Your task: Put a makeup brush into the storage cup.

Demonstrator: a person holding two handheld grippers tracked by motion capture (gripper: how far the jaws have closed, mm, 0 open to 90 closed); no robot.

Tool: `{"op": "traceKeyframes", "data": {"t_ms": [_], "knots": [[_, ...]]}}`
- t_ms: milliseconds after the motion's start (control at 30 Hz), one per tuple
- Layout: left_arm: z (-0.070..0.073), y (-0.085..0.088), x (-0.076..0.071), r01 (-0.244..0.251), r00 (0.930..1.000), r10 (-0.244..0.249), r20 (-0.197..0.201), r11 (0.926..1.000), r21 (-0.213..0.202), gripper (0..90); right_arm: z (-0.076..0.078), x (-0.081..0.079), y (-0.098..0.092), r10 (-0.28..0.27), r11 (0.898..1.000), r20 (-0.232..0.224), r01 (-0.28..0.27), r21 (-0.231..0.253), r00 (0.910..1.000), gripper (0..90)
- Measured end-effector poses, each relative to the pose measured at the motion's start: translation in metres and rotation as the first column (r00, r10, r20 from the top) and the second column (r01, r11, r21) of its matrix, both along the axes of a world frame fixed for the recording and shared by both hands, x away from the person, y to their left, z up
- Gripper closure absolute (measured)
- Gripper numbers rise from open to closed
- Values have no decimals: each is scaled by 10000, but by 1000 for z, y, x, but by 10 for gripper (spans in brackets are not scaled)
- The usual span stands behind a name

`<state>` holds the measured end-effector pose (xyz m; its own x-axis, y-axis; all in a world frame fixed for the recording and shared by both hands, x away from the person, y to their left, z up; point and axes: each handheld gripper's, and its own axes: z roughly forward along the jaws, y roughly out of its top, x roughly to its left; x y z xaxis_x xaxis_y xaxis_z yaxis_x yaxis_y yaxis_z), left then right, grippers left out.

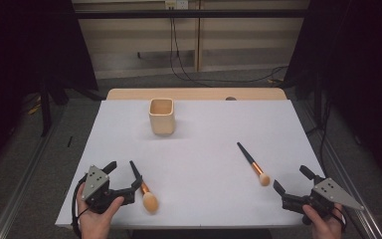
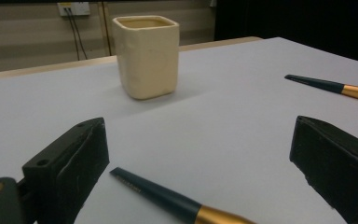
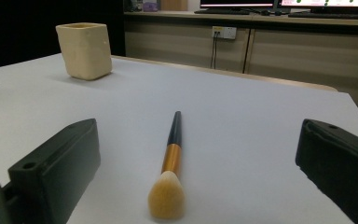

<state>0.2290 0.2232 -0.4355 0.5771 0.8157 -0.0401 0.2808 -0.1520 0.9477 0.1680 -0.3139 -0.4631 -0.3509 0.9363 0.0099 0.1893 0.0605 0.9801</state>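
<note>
This looks like a lab or office workroom set up for recording. Black curtains (image 1: 25, 50) hang off both side edges of the table (image 1: 204, 199), and metal rails (image 1: 20, 194) run along the floor. Beyond the far edge, cables (image 1: 179, 55) drop from a wall socket (image 1: 176, 4), and monitors (image 3: 284, 3) stand on a long counter (image 3: 261, 18).

Matt cream cup (image 2: 145, 56); glossy copper-banded brush (image 3: 170, 173); matt white tabletop (image 1: 204, 149).

Cream square cup (image 1: 161, 115) upright at the white table's (image 1: 204, 129) far side
</note>
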Motion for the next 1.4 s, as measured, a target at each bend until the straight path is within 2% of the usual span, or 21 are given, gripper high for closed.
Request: {"op": "traceKeyframes", "data": {"t_ms": [167,300,400,533,600,667,800,867,967,1033,1167,1267,1300,1333,1367,1400], "knots": [[4,-9,5,122,9999,-124,-76,9997,-222,43,1,1,2,46,10000,5,-46,-36,10000,0],[9,-13,11,-129,9997,121,-210,9993,-345,43,1,2,3,125,9999,-5,-125,-67,9999,0],[12,-15,16,-101,9996,94,-280,9996,-272,43,1,3,4,148,9999,-17,-148,-78,9999,0],[11,-19,26,-152,9971,131,-752,9995,-269,42,0,5,3,161,9999,-113,-162,-32,9998,0],[12,-20,30,-213,9976,191,-665,9993,-317,43,0,5,3,175,9998,-117,-175,-10,9998,0],[12,-21,33,-119,9970,93,-774,9994,-340,44,0,6,3,215,9997,-114,-216,-64,9997,0],[12,-24,39,-87,9941,83,-1085,10000,-37,44,0,6,4,248,9996,-114,-249,-98,9996,0],[12,-25,42,-286,9886,319,-1470,9993,243,44,0,6,5,259,9996,-93,-260,-68,9996,0],[14,-27,45,-422,9811,477,-1874,9985,336,44,0,6,5,270,9996,-91,-271,-59,9996,0],[16,-29,46,-391,9765,498,-2096,9977,551,47,0,6,5,290,9995,-119,-291,-75,9995,0],[23,-30,50,-223,9621,491,-2682,9945,1020,54,-1,7,5,325,9994,-194,-327,-112,9993,0],[25,-31,52,-283,9543,614,-2926,9928,1161,68,-1,7,5,366,9992,-226,-369,-132,9991,0],[25,-32,53,-247,9477,590,-3137,9934,1123,68,-1,7,5,366,9992,-226,-369,-132,9991,0],[25,-31,56,-23,9243,438,-3792,9940,1090,69,-1,7,5,361,9992,-239,-365,-147,9991,0],[25,-31,56,-23,9243,438,-3792,9940,1090,69,-1,7,5,366,9992,-251,-370,-145,9990,0],[25,-31,57,88,9178,369,-3954,9935,1131,69,-1,7,5,366,9992,-251,-370,-145,9990,0]]}}
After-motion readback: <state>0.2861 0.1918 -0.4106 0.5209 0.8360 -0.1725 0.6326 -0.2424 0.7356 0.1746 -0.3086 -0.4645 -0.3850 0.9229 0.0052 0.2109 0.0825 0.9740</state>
